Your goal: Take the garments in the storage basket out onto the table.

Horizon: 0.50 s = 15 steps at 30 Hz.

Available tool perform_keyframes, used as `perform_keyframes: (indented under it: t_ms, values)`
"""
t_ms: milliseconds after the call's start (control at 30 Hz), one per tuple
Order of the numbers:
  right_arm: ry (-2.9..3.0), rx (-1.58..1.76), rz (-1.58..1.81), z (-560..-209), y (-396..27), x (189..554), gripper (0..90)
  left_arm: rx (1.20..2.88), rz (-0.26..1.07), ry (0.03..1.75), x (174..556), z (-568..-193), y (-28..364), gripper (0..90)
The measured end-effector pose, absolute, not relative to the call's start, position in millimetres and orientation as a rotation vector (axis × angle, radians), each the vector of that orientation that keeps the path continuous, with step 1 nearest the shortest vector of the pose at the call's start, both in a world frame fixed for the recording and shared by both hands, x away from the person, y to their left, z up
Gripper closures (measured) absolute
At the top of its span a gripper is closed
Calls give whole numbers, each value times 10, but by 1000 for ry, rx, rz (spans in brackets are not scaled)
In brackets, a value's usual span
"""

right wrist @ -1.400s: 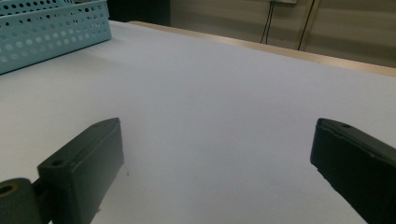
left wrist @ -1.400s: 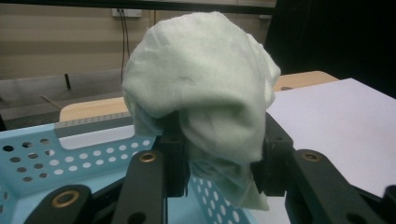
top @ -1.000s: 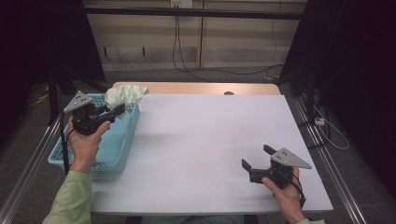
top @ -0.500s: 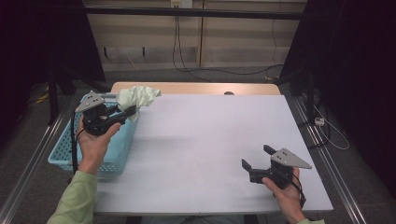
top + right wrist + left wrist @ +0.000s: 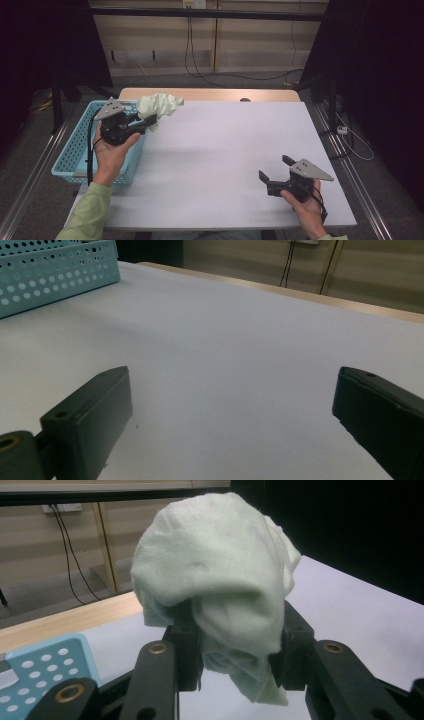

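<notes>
Left gripper point(image 5: 145, 121) closed on one pale green cloth point(image 5: 160, 106), bunched and held above the near edge of the single blue basket point(image 5: 75, 150), beside the white surface point(image 5: 225, 165). Looked soft, light, floppy; best pinched through a thick fold. Right gripper point(image 5: 274, 170) resting wide open, holding nothing.

Light green sleeves point(image 5: 87, 212) — each black tool point(image 5: 150, 120) carries a grey three-cornered plate point(image 5: 111, 107) and a black cable point(image 5: 90, 145).
</notes>
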State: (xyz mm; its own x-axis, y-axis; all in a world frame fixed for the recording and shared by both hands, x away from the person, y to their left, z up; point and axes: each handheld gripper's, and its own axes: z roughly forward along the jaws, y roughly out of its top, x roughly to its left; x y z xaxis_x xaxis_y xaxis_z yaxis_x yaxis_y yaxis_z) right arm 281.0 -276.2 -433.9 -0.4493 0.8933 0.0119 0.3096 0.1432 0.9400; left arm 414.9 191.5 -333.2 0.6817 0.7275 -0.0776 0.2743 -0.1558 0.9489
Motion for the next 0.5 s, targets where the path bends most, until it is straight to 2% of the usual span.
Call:
perform_keyframes:
  t_ms: [500]
  values:
    - [1852,1145,1307,-4338,-2759,2806,22,1756,448,773,4161,-3339,1637,620]
